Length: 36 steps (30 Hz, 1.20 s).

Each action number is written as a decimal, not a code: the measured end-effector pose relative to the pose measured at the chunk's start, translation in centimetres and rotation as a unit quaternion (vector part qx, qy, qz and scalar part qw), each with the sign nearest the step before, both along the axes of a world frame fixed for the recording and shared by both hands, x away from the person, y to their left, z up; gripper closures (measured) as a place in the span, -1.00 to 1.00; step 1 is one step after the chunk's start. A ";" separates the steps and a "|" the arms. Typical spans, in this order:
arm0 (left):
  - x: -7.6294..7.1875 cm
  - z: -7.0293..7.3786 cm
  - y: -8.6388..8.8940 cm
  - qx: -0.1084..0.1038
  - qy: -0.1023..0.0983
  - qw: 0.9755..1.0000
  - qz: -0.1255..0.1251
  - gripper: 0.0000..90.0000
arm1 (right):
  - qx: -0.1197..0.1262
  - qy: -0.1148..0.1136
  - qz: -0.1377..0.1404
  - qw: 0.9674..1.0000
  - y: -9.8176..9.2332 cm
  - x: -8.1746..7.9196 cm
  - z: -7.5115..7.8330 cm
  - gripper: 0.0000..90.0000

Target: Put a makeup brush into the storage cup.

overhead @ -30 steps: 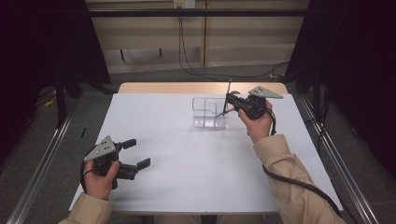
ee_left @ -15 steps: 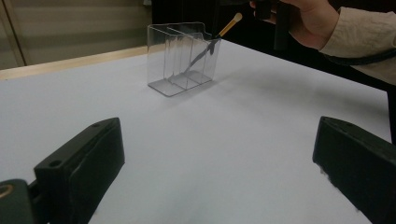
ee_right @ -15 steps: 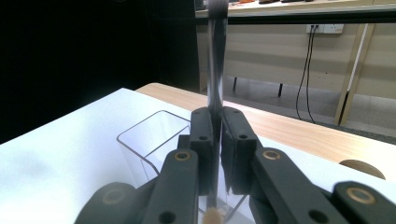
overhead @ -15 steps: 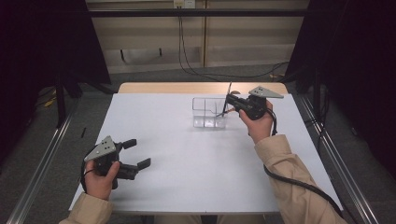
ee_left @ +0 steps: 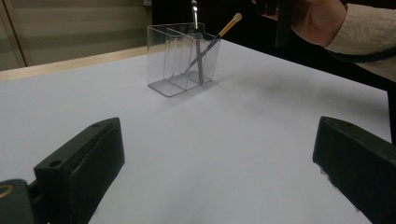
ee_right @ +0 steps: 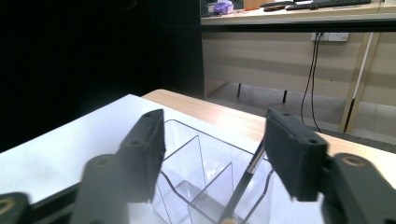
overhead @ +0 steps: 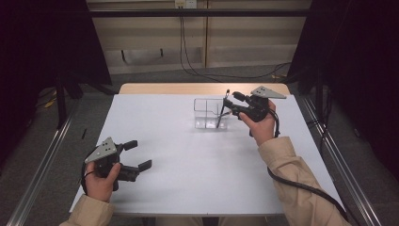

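A clear plastic organiser (overhead: 207, 117) with several compartments stands at the far middle of the white table (overhead: 197, 188). Two thin sticks lean crossed inside it: a brush with a tan end (ee_left: 230, 25) and a dark, silver-tipped one (ee_left: 199, 60). My right gripper (overhead: 230, 100) hovers at the organiser's right rim; its jaws have just been opening and now stand apart. In the right gripper view, my right gripper (ee_right: 215, 144) has the brush handle (ee_right: 243, 184) rising close beside its right pad, loose. My left gripper (overhead: 141, 154) rests open and empty at the near left.
A wooden strip (overhead: 155, 88) runs along the table's far edge. Metal rails (overhead: 37, 174) flank both sides of the table. A black cable (overhead: 301, 186) trails from the right gripper along the sleeve. Cables hang on the wall behind.
The right gripper's jaws have parted and let go of the thin stick, which now leans in the organiser. Neither hand has moved.
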<state>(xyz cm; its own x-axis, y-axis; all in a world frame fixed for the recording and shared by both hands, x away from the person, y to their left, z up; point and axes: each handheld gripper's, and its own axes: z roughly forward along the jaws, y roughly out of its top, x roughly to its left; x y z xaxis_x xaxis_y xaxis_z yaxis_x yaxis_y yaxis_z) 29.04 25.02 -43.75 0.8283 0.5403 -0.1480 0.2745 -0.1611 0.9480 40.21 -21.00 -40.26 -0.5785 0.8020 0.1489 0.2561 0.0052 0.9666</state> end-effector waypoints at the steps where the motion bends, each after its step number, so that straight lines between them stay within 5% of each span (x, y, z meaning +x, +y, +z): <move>1: 0.0 0.0 0.0 0.000 0.000 1.000 0.000 -0.95 | 0.002 -0.001 0.001 1.000 -0.1 -0.1 0.0 -0.21; 17: 0.0 0.0 0.0 0.003 -0.002 1.000 0.000 -0.95 | -0.007 -0.002 0.011 1.000 -0.6 -0.8 -0.1 -0.52; 36: 0.0 0.1 -0.1 0.000 -0.003 1.000 -0.001 -0.95 | -0.016 -0.007 0.021 1.000 -1.3 -1.9 0.2 -0.62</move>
